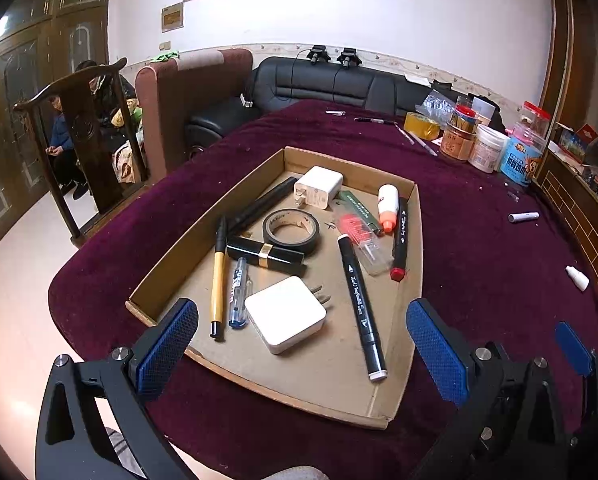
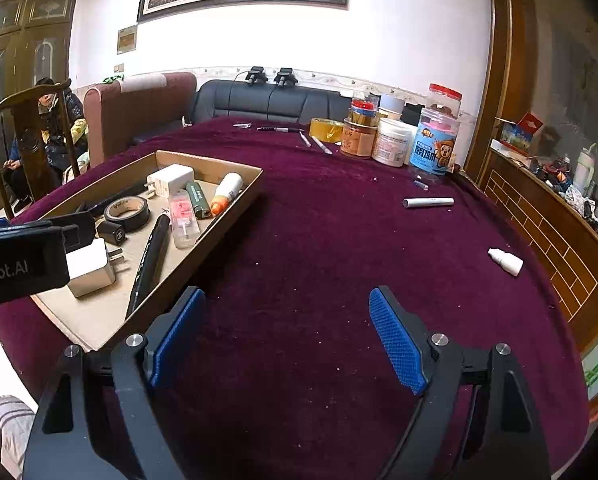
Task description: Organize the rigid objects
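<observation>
Left claw (image 1: 299, 344) spread wide and empty, hovering over near end of cardboard tray (image 1: 417, 240) on maroon-clothed table (image 1: 479, 248). Inside tray: white charger (image 1: 285, 314) nearest, black marker (image 1: 361, 304) just right of it, tape roll (image 1: 291, 230) farther in. Right claw (image 2: 287, 340) likewise wide, gripping nothing, above bare cloth right of tray. White tube (image 2: 428, 202) and small dropper bottle (image 2: 505, 261) well apart, far right.

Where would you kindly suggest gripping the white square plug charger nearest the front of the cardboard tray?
Grip the white square plug charger across its two flat side faces, coming from above, probably with the open left tongs. It lies flat in the cardboard tray, prongs pointing towards the long black marker, so avoid that end.
</observation>
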Motion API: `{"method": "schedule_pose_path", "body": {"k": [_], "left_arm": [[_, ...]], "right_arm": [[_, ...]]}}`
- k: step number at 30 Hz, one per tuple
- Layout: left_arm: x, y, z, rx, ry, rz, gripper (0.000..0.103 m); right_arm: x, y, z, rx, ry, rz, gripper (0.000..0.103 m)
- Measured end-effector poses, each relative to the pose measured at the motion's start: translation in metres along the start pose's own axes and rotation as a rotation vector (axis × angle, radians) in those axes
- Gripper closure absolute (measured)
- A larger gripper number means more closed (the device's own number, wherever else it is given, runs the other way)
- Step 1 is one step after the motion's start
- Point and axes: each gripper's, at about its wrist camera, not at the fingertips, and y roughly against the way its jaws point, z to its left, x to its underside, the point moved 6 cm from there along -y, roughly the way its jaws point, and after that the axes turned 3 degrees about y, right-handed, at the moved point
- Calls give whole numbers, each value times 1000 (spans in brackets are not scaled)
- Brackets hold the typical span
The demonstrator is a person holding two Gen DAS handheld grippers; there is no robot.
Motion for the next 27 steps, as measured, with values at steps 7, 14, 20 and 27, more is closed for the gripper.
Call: {"method": "schedule_pose_path", "body": {"k": [7,14,20,27], "left_arm": [[0,-4,1,-1,3,12,1],[0,-10,3,-29,0,36,1],[-2,-10,3,-54,7,29,1],[-5,-8,1,-68,13,22,1]], "right_arm": [[-1,-3,0,-2,4,6,18],[-9,-6,1,-7,26,8,18],[-13,-10,4,-36,43,15,18],[-14,-12,4,-54,60,17,18]]}}
